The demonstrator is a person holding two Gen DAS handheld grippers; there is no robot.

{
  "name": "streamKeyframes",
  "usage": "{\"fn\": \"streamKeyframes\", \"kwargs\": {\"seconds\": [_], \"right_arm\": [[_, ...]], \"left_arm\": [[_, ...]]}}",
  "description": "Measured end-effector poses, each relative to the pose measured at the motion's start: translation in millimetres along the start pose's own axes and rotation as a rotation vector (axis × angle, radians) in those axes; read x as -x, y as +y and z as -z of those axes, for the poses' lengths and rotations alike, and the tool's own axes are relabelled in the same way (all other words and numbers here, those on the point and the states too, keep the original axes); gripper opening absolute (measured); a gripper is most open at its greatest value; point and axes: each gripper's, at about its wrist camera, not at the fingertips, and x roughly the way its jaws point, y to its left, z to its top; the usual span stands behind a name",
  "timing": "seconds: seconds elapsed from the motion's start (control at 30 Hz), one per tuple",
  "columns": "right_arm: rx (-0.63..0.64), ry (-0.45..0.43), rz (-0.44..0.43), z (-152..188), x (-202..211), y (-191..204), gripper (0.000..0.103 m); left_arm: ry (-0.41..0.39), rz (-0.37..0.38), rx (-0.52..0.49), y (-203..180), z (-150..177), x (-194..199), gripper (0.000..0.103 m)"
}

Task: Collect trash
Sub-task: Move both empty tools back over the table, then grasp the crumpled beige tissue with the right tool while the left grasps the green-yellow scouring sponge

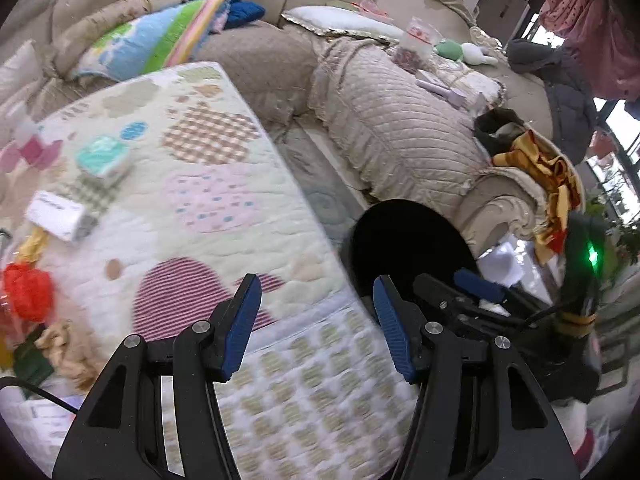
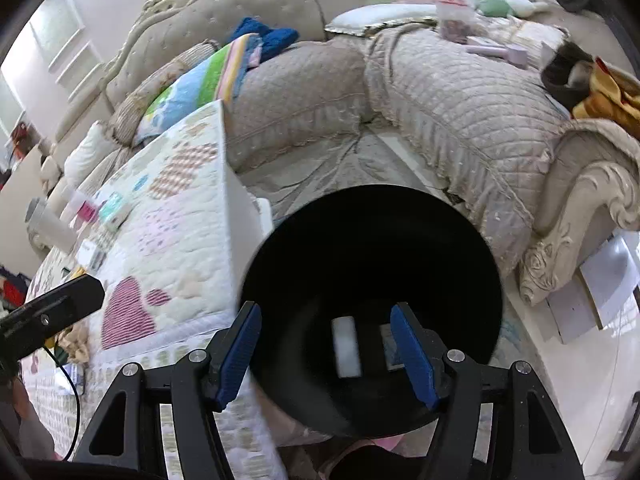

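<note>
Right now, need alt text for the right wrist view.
The right gripper hangs open over a black round bin holding a white box, nothing between its blue pads. Left of the bin lies a patchwork quilt; behind it curves a beige quilted sofa.

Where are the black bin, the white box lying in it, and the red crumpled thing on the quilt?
Black bin [image 2: 280, 264]: right wrist view, dark inner wall.
White box [image 2: 346, 346]: right wrist view, its top face.
Red crumpled thing [image 1: 28, 290]: left wrist view, its middle.
</note>
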Motion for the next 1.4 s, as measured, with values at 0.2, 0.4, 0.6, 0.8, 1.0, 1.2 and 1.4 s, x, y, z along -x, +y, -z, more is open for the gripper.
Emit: {"fn": "streamKeyframes", "kwargs": {"seconds": [0.2,0.4,0.6,0.8,1.0,1.2,1.4], "right_arm": [[0.082,0.01,-0.044,0,-1,45,0.066],[0.149,0.035,-0.098,4,-11,88,0.066],[0.223,0.072,-0.164,11,-21,137,0.066],[0.302,0.104,-0.223,23,-30,186,0.067],[0.369,0.136,-0.278,33,-39,229,0.067],[0.428,0.174,-0.322,42,-52,261,0.067],[0.471,0.224,-0.348,51,-71,289,0.067]], "left_arm": [[-0.014,-0.062,0.047,38,17,23,0.057],[-0.05,-0.139,0.111,86,30,55,0.057],[-0.087,-0.182,0.251,152,47,90,0.057],[-0.135,-0.197,0.455,229,65,117,0.057],[-0.149,-0.189,0.602,283,82,122,0.057],[-0.168,-0.134,0.701,312,88,116,0.058],[-0.209,-0.076,0.78,332,85,104,0.068]]}}
